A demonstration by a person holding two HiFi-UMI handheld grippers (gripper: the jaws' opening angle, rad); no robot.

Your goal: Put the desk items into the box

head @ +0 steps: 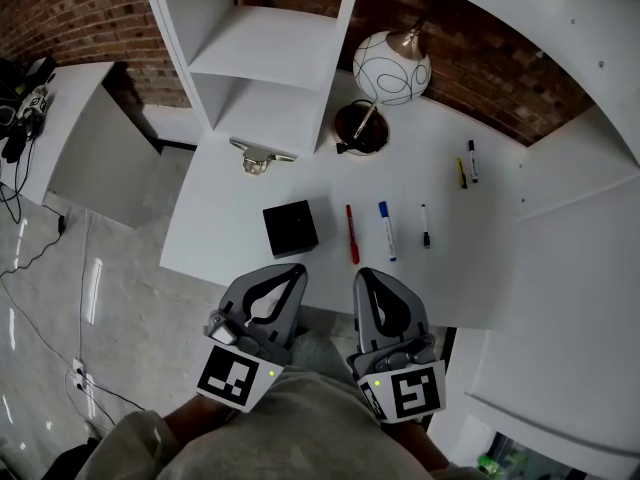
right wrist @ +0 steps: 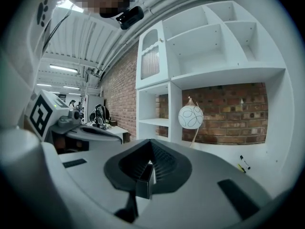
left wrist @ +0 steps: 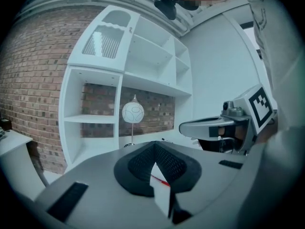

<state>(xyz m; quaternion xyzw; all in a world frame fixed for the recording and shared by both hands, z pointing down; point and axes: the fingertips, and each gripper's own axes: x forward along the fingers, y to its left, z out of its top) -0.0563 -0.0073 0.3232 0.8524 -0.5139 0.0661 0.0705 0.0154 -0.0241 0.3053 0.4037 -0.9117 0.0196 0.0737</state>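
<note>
On the white desk (head: 240,193) sits a small black box (head: 290,228). To its right lie a red marker (head: 352,233), a blue marker (head: 386,230) and a thin black-and-white pen (head: 425,225). Farther right lie a yellow marker (head: 461,173) and a black marker (head: 472,160). My left gripper (head: 297,268) and right gripper (head: 362,273) hover side by side at the desk's near edge. Both are shut and hold nothing. The red marker (left wrist: 159,179) shows through the left gripper's (left wrist: 153,144) jaws. The black box (right wrist: 145,179) shows through the right gripper's (right wrist: 151,141) jaws.
A globe lamp (head: 391,68) with a dark round base (head: 360,128) stands at the back of the desk. A small metal object (head: 262,156) lies below the white shelf unit (head: 270,48). Another white desk (head: 70,108) stands at the left, with cables on the floor (head: 50,258).
</note>
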